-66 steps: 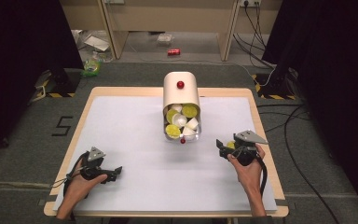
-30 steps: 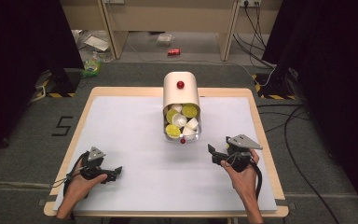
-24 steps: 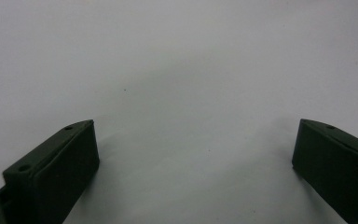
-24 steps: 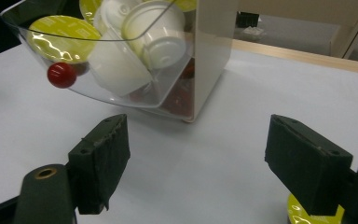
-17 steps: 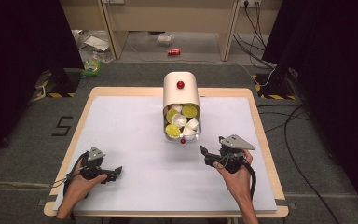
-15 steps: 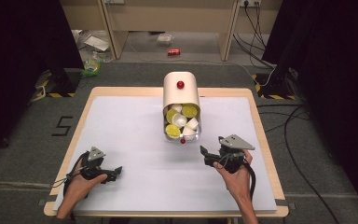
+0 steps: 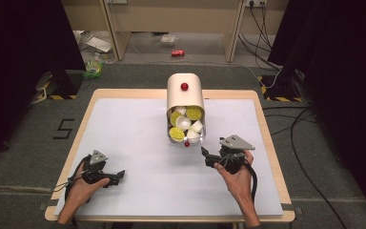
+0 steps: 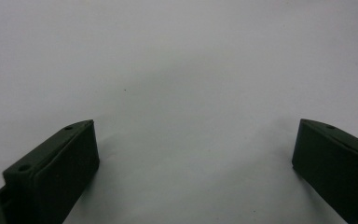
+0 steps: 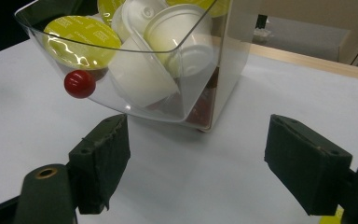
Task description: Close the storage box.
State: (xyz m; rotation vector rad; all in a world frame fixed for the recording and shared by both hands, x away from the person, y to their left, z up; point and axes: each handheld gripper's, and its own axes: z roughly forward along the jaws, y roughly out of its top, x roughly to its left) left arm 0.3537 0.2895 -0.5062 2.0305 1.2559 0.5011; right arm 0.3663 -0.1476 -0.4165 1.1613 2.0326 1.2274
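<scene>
The right tool (image 7: 208,158) is seen with its jaws parted and nothing held between them; in the right gripper view the table (image 9: 223,186) is seen in the gap. It is held low above the table by the right hand (image 7: 238,179), near the table's right edge, and it is pointed toward the clear drawer (image 9: 135,100) of the dispenser (image 7: 185,95). The drawer is placed just in front of the jaws but is not touched by them. A small red knob (image 9: 79,84) is fixed on the drawer's clear front wall. Inside the drawer, yellow-lidded capsules (image 9: 81,35) and white capsules (image 9: 142,74) are piled loosely against each other. In the high view the cream dispenser is seen in the middle of the table toward its far edge, with the drawer pulled out toward the person and a second red knob (image 7: 184,87) on its top.

The left tool (image 7: 119,175) is also held with its jaws wide apart and empty, only the white surface being seen between them in the left gripper view. It is kept by the left hand (image 7: 83,186) near the table's near left corner, well apart from the dispenser
</scene>
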